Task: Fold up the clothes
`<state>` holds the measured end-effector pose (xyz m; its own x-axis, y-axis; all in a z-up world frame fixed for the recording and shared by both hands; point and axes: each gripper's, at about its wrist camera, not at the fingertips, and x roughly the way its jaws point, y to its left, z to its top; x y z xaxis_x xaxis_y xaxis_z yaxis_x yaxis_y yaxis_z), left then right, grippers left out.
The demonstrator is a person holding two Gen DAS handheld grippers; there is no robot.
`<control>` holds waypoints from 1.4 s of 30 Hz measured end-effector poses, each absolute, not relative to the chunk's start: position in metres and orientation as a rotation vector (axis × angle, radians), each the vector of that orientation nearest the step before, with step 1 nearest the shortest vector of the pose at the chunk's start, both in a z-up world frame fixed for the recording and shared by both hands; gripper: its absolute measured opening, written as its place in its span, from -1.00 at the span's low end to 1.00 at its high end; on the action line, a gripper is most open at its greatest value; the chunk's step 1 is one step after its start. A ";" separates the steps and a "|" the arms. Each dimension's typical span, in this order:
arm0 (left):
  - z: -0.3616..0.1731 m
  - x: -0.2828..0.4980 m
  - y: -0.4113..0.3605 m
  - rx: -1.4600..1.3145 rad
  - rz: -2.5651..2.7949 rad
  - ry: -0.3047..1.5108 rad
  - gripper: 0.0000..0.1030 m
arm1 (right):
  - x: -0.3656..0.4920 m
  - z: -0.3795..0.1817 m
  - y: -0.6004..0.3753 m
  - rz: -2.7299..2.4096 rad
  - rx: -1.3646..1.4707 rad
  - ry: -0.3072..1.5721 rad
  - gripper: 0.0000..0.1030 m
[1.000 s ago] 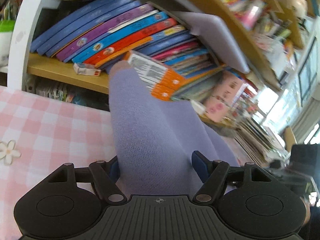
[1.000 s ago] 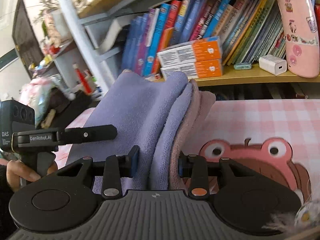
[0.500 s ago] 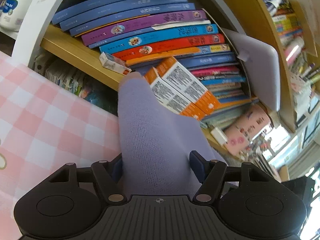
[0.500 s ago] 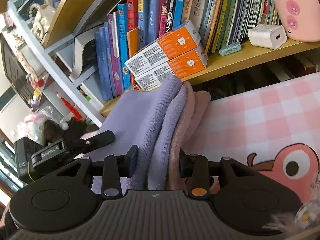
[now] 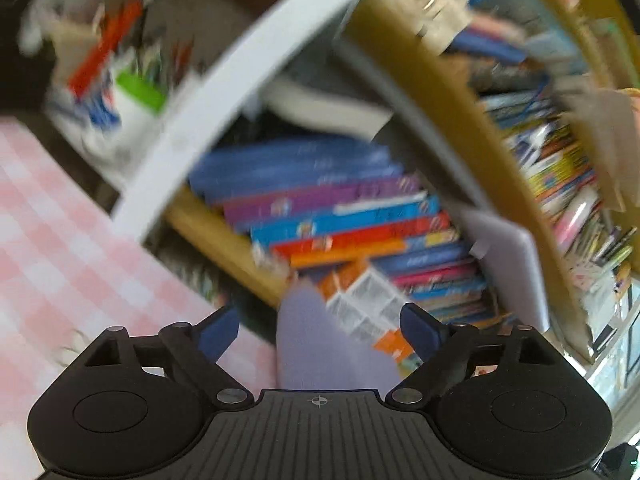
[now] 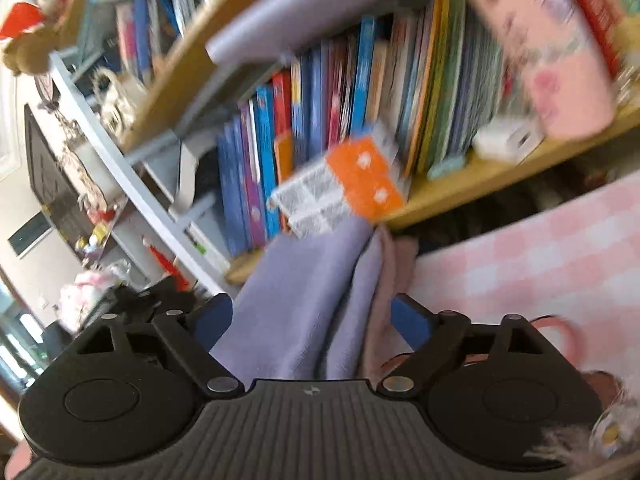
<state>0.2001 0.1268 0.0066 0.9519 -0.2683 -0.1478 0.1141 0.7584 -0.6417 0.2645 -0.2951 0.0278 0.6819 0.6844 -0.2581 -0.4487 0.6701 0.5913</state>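
- The lavender garment lies bunched in folds between the fingers of the right gripper, with a pink layer of cloth against its right side.
- The right gripper's fingers stand spread; the cloth fills the gap between them, but the blur hides whether either pad presses on it.
- In the left wrist view the same lavender garment rises between the fingers of the left gripper, nearer the right finger than the left.
- The left gripper's fingers are wide apart, with clear space between each blue pad and the cloth.
- Beyond the fingertips of both grippers sit orange-and-white boxes on a wooden shelf, just past the top edge of the garment.
- Behind the boxes stands a row of colourful books.
- To the right of the right gripper's fingers, and to the left of the left gripper's, lies a pink checked cloth.
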 end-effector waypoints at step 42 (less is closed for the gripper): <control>0.015 0.027 0.043 -0.038 0.032 0.260 1.00 | 0.069 0.022 -0.246 0.332 -0.036 0.323 1.00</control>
